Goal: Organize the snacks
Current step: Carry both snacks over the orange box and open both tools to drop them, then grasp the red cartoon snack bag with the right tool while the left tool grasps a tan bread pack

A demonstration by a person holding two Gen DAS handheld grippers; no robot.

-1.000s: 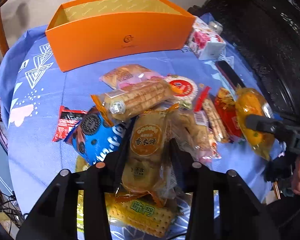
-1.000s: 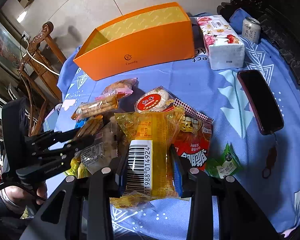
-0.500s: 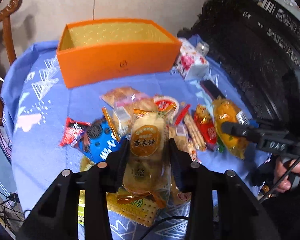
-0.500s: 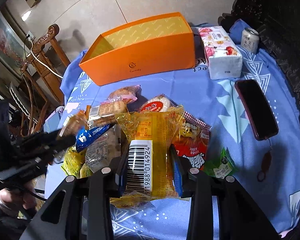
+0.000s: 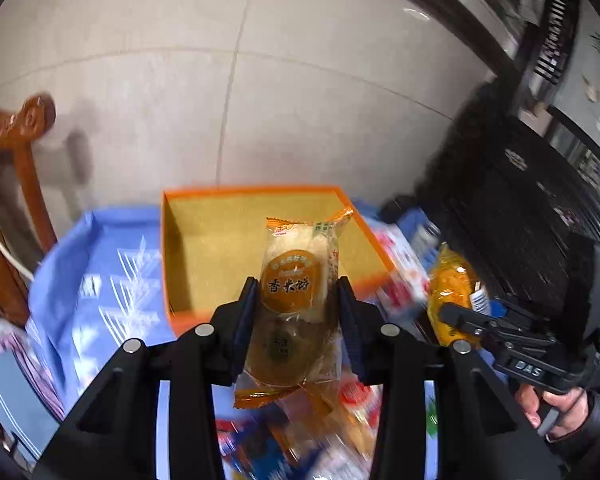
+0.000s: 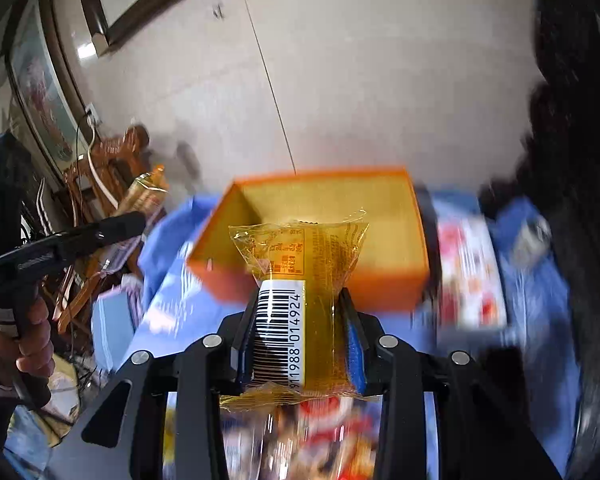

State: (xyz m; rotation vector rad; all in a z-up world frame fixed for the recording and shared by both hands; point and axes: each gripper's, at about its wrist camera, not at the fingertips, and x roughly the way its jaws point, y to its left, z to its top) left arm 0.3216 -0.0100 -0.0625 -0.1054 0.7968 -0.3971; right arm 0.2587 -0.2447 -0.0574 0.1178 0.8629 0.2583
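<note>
Above the orange box (image 5: 204, 248), I am holding a rice cake packet (image 5: 296, 280) clamped in the left gripper (image 5: 296, 300) and a yellow packet (image 6: 300, 280) clamped in the right gripper (image 6: 300, 312), lining both up for dropping inside.

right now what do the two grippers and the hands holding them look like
Both are matte black two-finger tools. The left gripper and right gripper each have angular black linkage arms with round silver bolts and blue pads inside the fingers. From the side, the right gripper shows white lettering on its body and a pistol-style handle. The right hand wears a dark sleeve; the left hand a dark sleeve over a pale cuff.
</note>
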